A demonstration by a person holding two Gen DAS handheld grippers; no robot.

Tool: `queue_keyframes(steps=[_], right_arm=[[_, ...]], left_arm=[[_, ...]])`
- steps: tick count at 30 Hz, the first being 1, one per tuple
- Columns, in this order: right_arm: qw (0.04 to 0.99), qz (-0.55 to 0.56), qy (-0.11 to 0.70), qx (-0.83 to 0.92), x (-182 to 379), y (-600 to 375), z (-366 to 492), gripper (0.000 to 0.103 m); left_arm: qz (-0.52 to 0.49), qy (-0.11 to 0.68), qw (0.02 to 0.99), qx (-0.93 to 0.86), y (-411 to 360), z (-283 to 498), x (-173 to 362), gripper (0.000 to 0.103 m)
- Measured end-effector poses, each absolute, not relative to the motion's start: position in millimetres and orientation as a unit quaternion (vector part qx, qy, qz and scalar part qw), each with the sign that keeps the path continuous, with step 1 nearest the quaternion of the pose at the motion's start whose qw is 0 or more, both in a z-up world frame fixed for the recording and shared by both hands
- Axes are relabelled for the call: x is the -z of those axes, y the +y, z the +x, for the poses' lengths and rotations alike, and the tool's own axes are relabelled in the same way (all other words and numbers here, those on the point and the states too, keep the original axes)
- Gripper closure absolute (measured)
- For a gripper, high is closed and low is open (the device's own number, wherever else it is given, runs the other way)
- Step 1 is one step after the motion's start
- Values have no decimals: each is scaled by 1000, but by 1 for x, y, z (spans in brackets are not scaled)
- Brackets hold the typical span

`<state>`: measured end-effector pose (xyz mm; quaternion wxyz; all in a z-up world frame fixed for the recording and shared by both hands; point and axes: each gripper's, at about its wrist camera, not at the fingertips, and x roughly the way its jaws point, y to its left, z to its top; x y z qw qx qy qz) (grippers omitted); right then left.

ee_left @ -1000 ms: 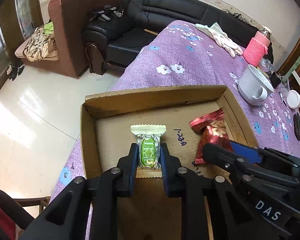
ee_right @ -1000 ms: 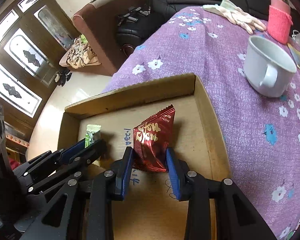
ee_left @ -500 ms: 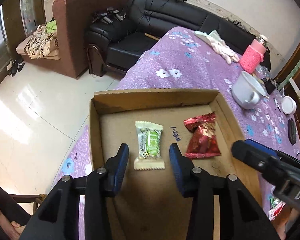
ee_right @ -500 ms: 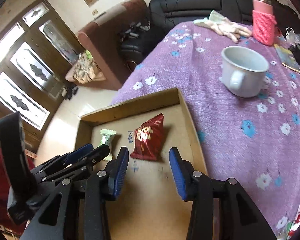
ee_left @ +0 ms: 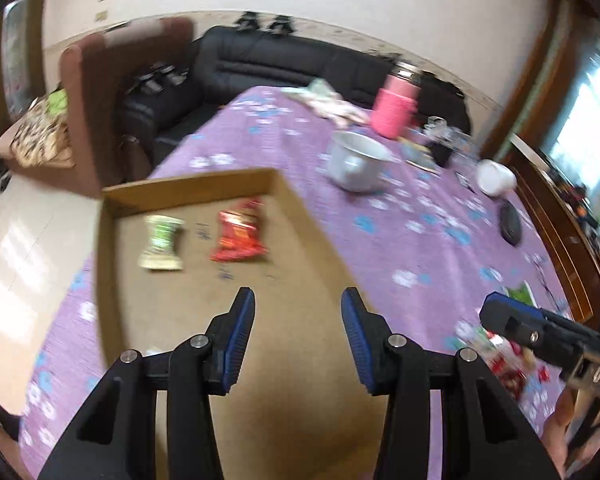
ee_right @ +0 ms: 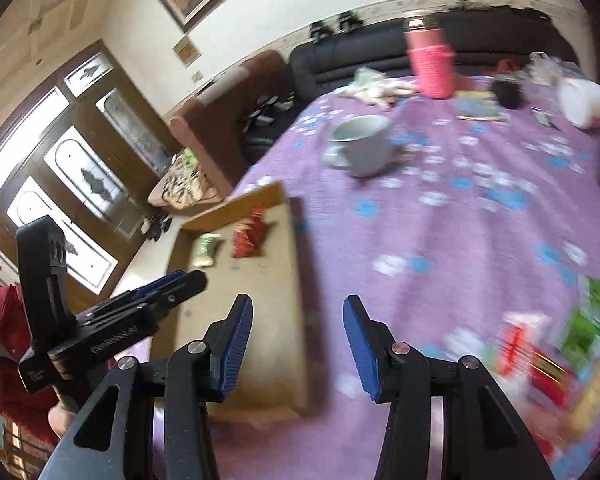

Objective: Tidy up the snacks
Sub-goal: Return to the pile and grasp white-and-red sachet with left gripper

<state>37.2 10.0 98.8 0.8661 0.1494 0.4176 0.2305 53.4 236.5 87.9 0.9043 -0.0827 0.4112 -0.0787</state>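
Purple floral tabletop [ee_right: 480, 240] underlies both the left gripper [ee_left: 298, 334] and right gripper [ee_right: 298, 340], spread wide and empty. Beyond, the cardboard tray [ee_left: 112, 280] holds a green snack [ee_left: 162, 242] and red snack [ee_left: 240, 236]; light, crinkly packets, probably best pinched mid-body.

Motion blur smears the snack pile [ee_right: 540, 360] at the right edge; its packets cannot be told apart. Print on the boxed red packet [ee_left: 239, 237] is unreadable.
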Motion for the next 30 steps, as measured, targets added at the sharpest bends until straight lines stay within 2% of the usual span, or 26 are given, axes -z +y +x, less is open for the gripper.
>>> queue_keyframes(steps=[9, 14, 22, 26, 30], right_arm=[[900, 204, 369, -111, -81, -154, -37, 52], [889, 271, 360, -78, -50, -213, -54, 52], [876, 313, 355, -93, -37, -235, -56, 52], [869, 321, 358, -113, -35, -234, -57, 43], [867, 308, 366, -140, -34, -222, -55, 43]], left_arm=[[-57, 439, 879, 175, 130, 26, -72, 59], [1, 451, 866, 215, 72, 17, -56, 59], [117, 449, 855, 231, 16, 8, -29, 59], [135, 451, 854, 224, 4, 17, -18, 59], [124, 457, 853, 219, 0, 31, -9, 56]])
